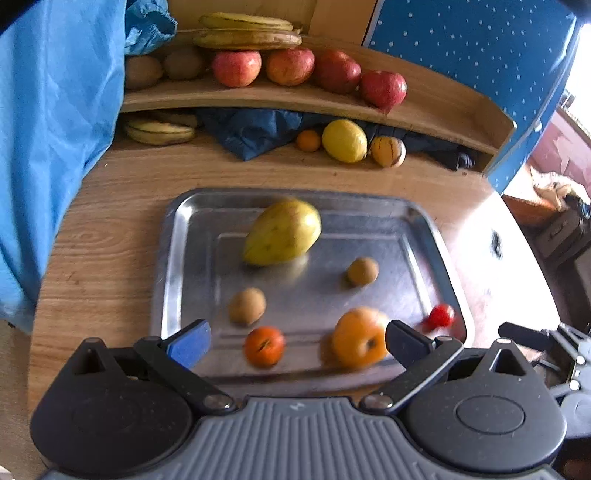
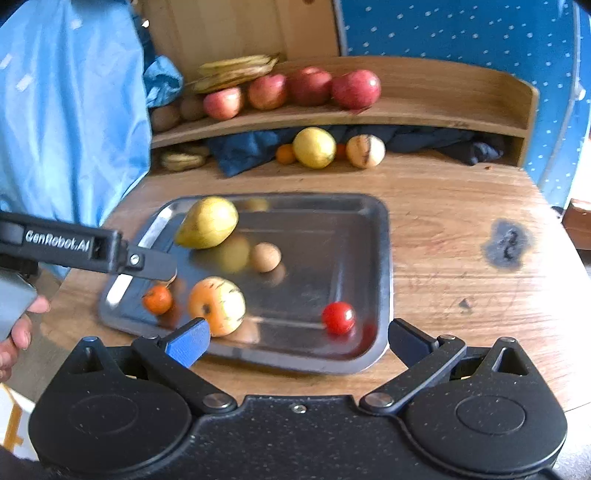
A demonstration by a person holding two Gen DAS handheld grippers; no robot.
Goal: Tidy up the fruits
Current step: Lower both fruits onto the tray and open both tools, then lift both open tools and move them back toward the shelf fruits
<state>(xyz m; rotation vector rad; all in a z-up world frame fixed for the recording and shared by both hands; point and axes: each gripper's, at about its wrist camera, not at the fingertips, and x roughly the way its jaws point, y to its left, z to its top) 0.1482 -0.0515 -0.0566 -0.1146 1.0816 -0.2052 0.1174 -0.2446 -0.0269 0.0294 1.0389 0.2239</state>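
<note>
**Inspector:** Report the grippers.

**Assistant:** The left gripper [image 1: 297, 345] hovers over the near edge of the rectangular shiny metal tray [image 1: 173, 266], jaws spread wide with nothing between them. The right gripper [image 2: 299, 341] is likewise wide apart and empty, above the tray's near right corner. In the right wrist view a person's hand [image 2: 20, 332] holds the left tool at the left edge.

**Inspector:** Contents of the tray?

**Assistant:** A large yellow-green pear-shaped fruit [image 1: 282, 232] lies at the far side. Two small round brown fruits [image 1: 247, 305] sit mid-tray, well apart. Near the front are a small orange-red tomato-like fruit [image 1: 265, 346] and a larger orange-yellow striped round fruit [image 1: 360, 336]. A small red cherry tomato [image 1: 440, 316] lies by the right rim. The frame is blurred, so finer detail cannot be told.

**Inspector:** Surroundings?

**Assistant:** The tray rests on a light wooden table [image 1: 103, 251]. At the back, a curved wooden shelf [image 1: 280, 98] carries four red apples [image 1: 236, 67], brown kiwis [image 1: 142, 72] and flat yellow bananas [image 1: 247, 35]. Beneath it lie a yellow lemon [image 1: 344, 140], a small orange citrus [image 1: 308, 140], a striped pale melon-like fruit [image 1: 388, 151], more bananas and a dark blue cloth [image 1: 255, 131].
</note>
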